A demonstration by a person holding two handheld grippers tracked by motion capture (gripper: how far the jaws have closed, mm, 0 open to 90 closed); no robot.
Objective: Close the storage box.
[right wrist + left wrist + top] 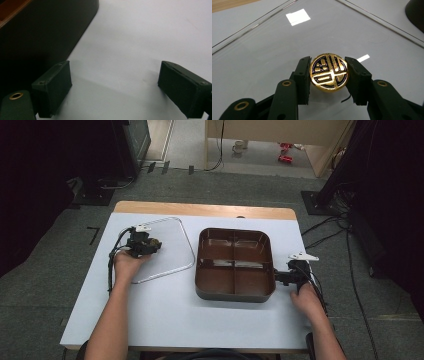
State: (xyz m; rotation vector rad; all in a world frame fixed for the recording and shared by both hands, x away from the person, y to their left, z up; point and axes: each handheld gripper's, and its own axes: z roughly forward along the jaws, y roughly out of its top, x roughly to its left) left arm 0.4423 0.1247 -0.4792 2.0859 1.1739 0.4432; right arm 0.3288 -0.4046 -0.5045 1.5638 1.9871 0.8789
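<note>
1. A round gold knob (329, 72) with dark line patterns on its face sits between the two black jaws of the left gripper (329, 77). The jaws press on it from both sides.
2. The gold knob stands on a clear lid (274, 45), near the lid's middle. In the high view, the left gripper (150, 245) is over that clear lid (172, 240).
3. The clear lid lies flat on the white table (165, 310), just to the left of a brown tray (235, 292).
4. The brown tray has dividers that split it into compartments.
5. The right gripper (278, 277) is at the tray's right side, close to its near corner. In the right gripper view, the right gripper (115, 90) has its jaws wide apart with bare table between them. The dark wall of the tray (45, 32) is just beside one jaw.
6. A hand (127, 264) holds the left gripper, and another hand (306, 299) holds the right one.
</note>
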